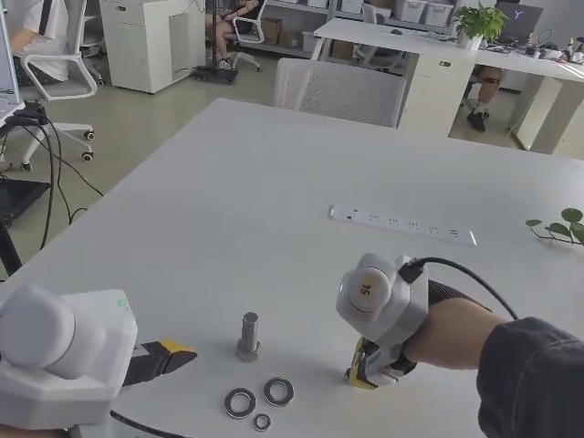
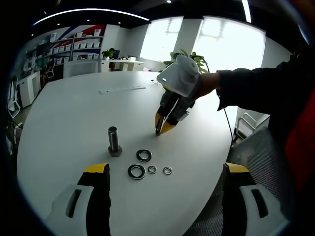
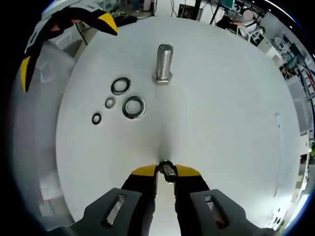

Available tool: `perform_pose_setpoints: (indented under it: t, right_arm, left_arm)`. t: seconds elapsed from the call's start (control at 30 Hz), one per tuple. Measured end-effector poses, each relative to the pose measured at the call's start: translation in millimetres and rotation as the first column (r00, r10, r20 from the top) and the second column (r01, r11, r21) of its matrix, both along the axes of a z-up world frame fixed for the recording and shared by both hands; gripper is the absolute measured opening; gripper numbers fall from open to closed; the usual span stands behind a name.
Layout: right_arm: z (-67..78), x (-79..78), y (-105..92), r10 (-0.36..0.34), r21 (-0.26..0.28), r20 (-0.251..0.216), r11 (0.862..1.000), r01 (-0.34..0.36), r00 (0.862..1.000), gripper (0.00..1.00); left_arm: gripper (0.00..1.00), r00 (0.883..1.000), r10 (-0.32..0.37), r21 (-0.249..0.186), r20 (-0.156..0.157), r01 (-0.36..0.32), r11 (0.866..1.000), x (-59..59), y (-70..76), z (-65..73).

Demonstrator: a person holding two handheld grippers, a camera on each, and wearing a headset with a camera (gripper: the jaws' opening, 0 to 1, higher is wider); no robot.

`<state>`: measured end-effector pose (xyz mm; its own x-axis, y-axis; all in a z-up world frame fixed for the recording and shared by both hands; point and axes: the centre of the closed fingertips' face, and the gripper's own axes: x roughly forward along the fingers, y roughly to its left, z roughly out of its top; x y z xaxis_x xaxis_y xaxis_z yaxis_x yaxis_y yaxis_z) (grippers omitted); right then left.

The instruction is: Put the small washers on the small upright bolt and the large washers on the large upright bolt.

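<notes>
While the right gripper (image 3: 166, 169) is tipped steeply nose-down by a hand (image 1: 449, 332) that emerges from a dark sleeve (image 1: 538, 374), its yellow tips are brought right down to the white table (image 1: 274, 210), to the right of the large upright bolt (image 1: 248, 336) and clear of it. In the right gripper view its jaws are seen pressed in on a small dark bolt (image 3: 167, 173), which is pinched between the tips; whether that bolt rests on the tabletop cannot be told. In the head view the pinched thing is too small to be made out under the gripper's white body. The left gripper (image 2: 166, 168) is held low and nearly level at the near left of the table, its jaws spread wide with nothing gripped, and is pointed across the washers toward the other gripper. In the left gripper view two large washers (image 2: 137, 171) and two small washers (image 2: 152, 169) are counted, all flat on the table just in front of the large bolt. In the head view both large ones and one small one are seen near the bottom edge. A power strip (image 1: 401, 224) is seen farther back on the table.
</notes>
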<state>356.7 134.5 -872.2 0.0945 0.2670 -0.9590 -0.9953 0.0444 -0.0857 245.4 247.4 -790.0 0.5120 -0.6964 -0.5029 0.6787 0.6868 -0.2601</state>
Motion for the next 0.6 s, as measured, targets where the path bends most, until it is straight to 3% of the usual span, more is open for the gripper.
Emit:
perform_pose_setpoints:
  t: [0.6]
  right_arm:
    - [-0.9, 0.7, -0.6, -0.007, 0.004, 0.002, 1.000, 0.007, 1.000, 0.17]
  left_arm:
    - [0.94, 1.000, 0.000, 0.000, 0.002, 0.000, 1.000, 1.1, -0.5, 1.0]
